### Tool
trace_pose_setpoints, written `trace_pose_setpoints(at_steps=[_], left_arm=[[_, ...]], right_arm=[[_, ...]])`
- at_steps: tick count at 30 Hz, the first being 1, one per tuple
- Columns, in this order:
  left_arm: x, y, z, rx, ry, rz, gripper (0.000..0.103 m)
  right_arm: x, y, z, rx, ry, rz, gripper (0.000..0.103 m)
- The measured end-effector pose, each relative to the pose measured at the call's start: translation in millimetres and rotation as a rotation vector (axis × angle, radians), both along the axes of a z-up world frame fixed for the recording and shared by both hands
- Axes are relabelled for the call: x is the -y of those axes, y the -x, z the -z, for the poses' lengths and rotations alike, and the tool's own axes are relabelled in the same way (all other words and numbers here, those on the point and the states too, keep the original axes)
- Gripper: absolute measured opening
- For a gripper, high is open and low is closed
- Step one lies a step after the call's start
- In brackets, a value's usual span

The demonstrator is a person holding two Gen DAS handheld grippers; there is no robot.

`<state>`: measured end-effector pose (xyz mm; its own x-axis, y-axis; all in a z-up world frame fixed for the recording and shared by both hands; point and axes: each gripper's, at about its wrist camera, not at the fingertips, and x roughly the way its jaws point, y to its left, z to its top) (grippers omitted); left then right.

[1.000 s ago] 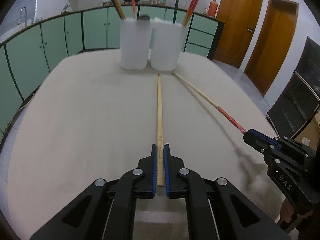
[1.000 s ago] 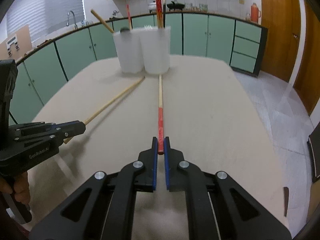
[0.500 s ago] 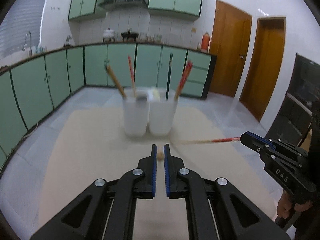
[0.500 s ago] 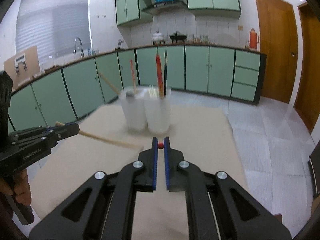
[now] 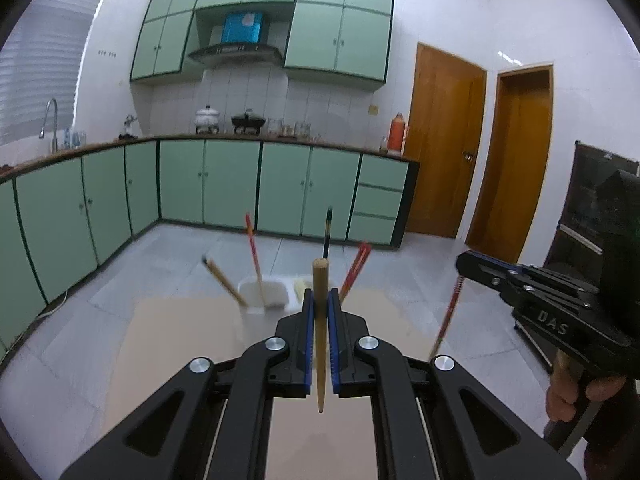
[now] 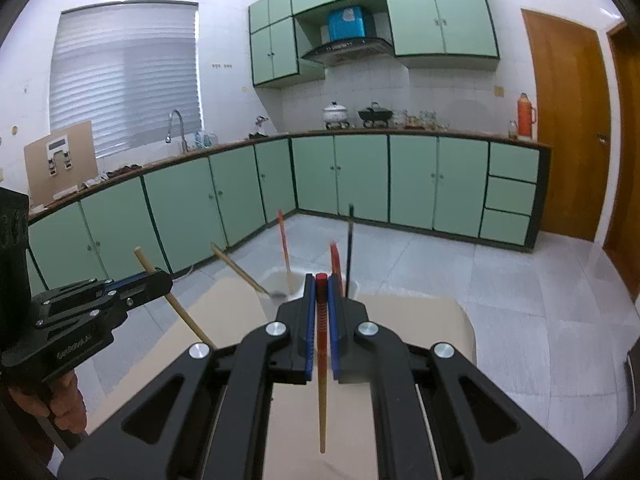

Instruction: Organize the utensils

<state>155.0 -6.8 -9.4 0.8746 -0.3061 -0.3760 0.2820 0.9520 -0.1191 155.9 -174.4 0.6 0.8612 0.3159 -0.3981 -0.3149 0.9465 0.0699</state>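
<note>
Left gripper (image 5: pixel 319 307): fingers clamped on a plain wooden chopstick (image 5: pixel 320 344), held upright between the blue pads; blunt end above the fingertips, tapered tip hanging below, above the table (image 5: pixel 180 344).
Right gripper (image 6: pixel 319 291): fingers closed on a red-topped chopstick (image 6: pixel 321 356); red ribbed upper part sits between the pads, pale wooden point hangs below them.
Holders: two translucent white containers (image 5: pixel 265 295) stand side by side at the table's far end, beyond both grippers; several chopsticks lean out of them.
Hidden: the right-hand container is mostly covered by the left gripper's fingers; in the right wrist view both are blurred and partly blocked.
Cross views: each gripper appears at the edge of the other's camera, its chopstick slanting down.
Materials: beige matte tabletop, black plastic gripper bodies, round tapering sticks.
Backdrop: green kitchen cabinets (image 6: pixel 360 176), grey tiled floor.
</note>
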Motion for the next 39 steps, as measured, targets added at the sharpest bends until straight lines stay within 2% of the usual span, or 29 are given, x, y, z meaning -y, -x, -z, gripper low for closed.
trace_pose_setpoints(at_steps=[9, 15, 18, 22, 32, 35, 39], left_arm=[[-2.8, -29.4, -67.0, 0.171, -0.014, -0.025, 0.006], [0.1, -73.0, -84.8, 0.211, -0.04, -0.048, 0.006], [0.7, -94.7, -79.3, 0.189, -0.054, -0.055, 0.006], [2.2, -116.8, -61.3, 0.141, -0.073, -0.062, 0.006], [-2.6, -165.4, -3.1, 0.003, -0.109, -0.094, 0.007], [-8.2, -171.3, 6.4, -0.045, -0.103, -0.102, 0.009], [-19.8, -157.4, -1.7, -0.03, -0.071, -0.12, 0.027]], right_arm=[[-5.6, -47.5, -66.0, 0.105, -0.066, -0.042, 0.005], [-11.8, -97.0, -92.2, 0.171, -0.053, -0.008, 0.005], [-12.8, -116.6, -88.1, 0.172, -0.049, 0.011, 0.005], [-14.6, -139.4, -67.8, 0.158, -0.031, 0.049, 0.005], [-21.5, -167.3, -9.1, 0.025, -0.024, 0.049, 0.008], [-21.4, -166.5, -1.8, 0.001, -0.017, 0.051, 0.014], [-12.8, -150.0, -4.0, 0.02, -0.028, 0.085, 0.03]])
